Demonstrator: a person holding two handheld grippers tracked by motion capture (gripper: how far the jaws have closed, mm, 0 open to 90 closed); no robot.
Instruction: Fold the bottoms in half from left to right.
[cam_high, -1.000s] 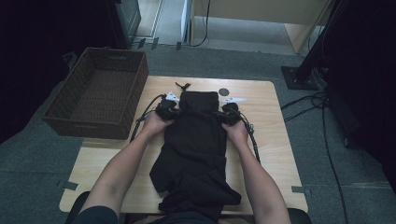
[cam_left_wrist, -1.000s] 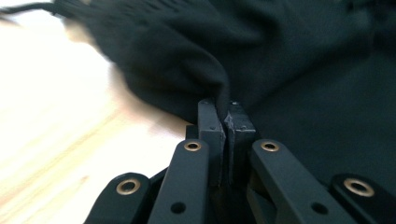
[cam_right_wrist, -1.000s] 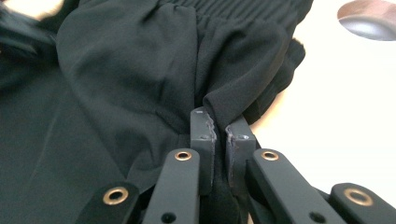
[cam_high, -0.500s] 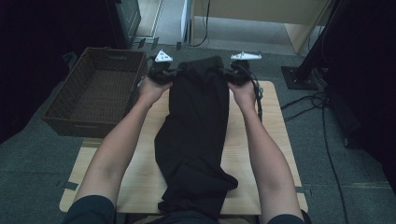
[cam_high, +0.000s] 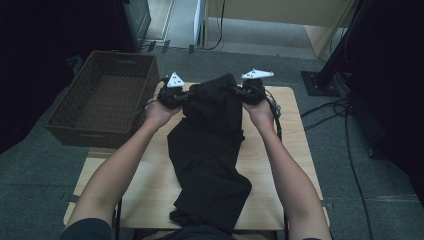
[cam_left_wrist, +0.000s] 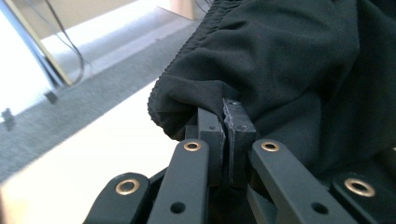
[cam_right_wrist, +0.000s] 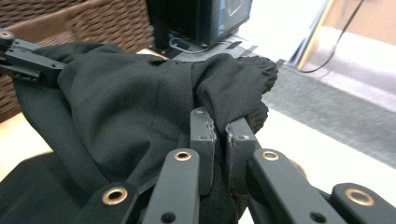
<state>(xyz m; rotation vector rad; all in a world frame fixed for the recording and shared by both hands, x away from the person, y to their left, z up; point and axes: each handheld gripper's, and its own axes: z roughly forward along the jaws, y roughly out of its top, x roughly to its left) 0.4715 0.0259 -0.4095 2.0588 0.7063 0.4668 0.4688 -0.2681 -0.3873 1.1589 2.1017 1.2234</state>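
A black garment (cam_high: 210, 150) hangs lengthwise over the wooden table (cam_high: 150, 180), its far end lifted off the tabletop. My left gripper (cam_high: 181, 96) is shut on the garment's far left corner; in the left gripper view the jaws (cam_left_wrist: 227, 116) pinch a fold of the black garment (cam_left_wrist: 289, 70). My right gripper (cam_high: 244, 92) is shut on the far right corner; in the right gripper view its jaws (cam_right_wrist: 219, 128) clamp a bunched hem of the black garment (cam_right_wrist: 140, 93). The left gripper (cam_right_wrist: 25, 63) shows at that view's left edge, also on the cloth. The garment's near end lies rumpled at the table's front edge.
A brown wicker basket (cam_high: 107, 97) stands beside the table on the left, on grey carpet. Cables (cam_high: 345, 115) run over the floor at the right near a black stand base (cam_high: 320, 82). A dark cabinet (cam_right_wrist: 201, 23) stands beyond the table.
Both grippers have risen with the garment's far end, which lay flat on the table a second ago. Over the last half second they came a little nearer and the cloth sags more.
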